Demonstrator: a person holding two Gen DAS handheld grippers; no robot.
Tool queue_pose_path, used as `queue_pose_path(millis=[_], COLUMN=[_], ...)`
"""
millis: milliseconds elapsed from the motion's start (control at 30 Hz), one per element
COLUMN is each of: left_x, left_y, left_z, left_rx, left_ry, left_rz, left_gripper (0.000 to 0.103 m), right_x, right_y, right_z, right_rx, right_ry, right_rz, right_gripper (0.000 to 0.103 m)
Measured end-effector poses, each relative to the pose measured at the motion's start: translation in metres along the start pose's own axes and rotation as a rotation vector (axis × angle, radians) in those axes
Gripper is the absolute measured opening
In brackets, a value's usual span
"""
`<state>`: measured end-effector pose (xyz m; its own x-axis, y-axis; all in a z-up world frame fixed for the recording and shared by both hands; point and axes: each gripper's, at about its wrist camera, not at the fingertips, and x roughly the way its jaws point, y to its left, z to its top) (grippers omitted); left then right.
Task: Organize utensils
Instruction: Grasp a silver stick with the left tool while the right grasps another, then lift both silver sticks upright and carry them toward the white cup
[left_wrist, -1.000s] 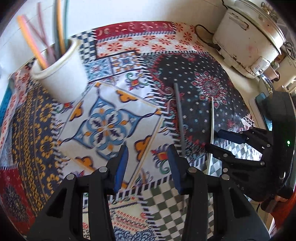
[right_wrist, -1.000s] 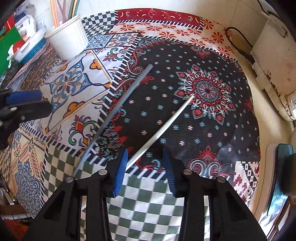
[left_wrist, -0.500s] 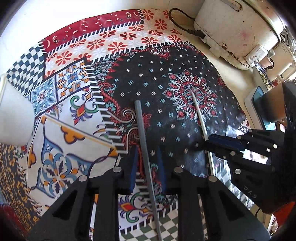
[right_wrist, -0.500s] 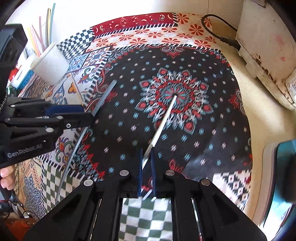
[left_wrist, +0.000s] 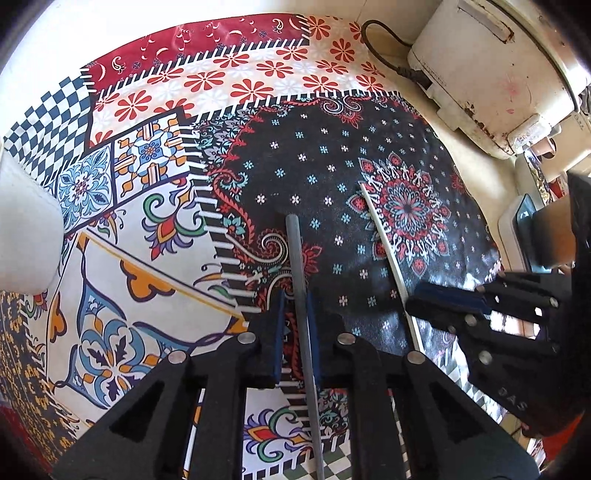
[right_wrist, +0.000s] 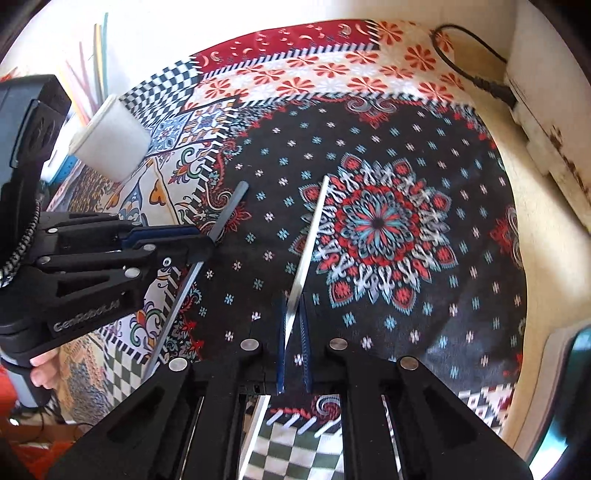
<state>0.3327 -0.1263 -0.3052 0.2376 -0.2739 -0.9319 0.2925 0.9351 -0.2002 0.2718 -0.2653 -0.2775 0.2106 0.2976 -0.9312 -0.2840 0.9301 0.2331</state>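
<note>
A grey chopstick lies on the patterned cloth, running between the jaws of my left gripper. Those jaws are closing: the right pad touches the stick and a sliver of cloth shows by the left pad. A white chopstick lies to its right on the dark flower patch, and my right gripper is shut on its near part. Each gripper shows in the other's view: the left gripper over the grey chopstick, the right gripper on the white chopstick. A white cup of coloured sticks stands far left.
A white rice cooker with a black cord stands at the back right, off the cloth. A flat device with a dark screen lies at the right edge. The white cup fills the left edge of the left wrist view.
Both grippers moved forward over their chopsticks. The right jaws went from open to shut on the white stick. The left jaws narrowed around the grey stick, and the cup slid out to the left.
</note>
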Motion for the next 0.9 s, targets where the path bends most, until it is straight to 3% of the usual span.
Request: queue_pose_path(millis=[100,333,600,900], left_x=[0.003,0.005,-0.005,-0.014], left_y=[0.0,-0.002,0.015,0.021], left_z=[0.005,0.01,-0.014,-0.042], left_rx=[-0.024,-0.038,-0.086,-0.072], left_ry=[-0.012,-0.017,0.02,0.039], left_rz=[0.01,0.024,-0.015,-0.032], left_gripper=[0.012,0.006,0.005,0.005], right_x=[-0.007,-0.012,-0.018,-0.017], right_y=[-0.001,0.005,0.011,0.029], right_z=[-0.011,-0.031,-0.055,-0.065], right_rx=[0.032,0.039,0.032,-0.055], right_ry=[0.006,0.019,0.039,-0.008], right_rz=[-0.014,-0.048,-0.041,-0.152], right_gripper=[0.008,0.025,0.026,0.027])
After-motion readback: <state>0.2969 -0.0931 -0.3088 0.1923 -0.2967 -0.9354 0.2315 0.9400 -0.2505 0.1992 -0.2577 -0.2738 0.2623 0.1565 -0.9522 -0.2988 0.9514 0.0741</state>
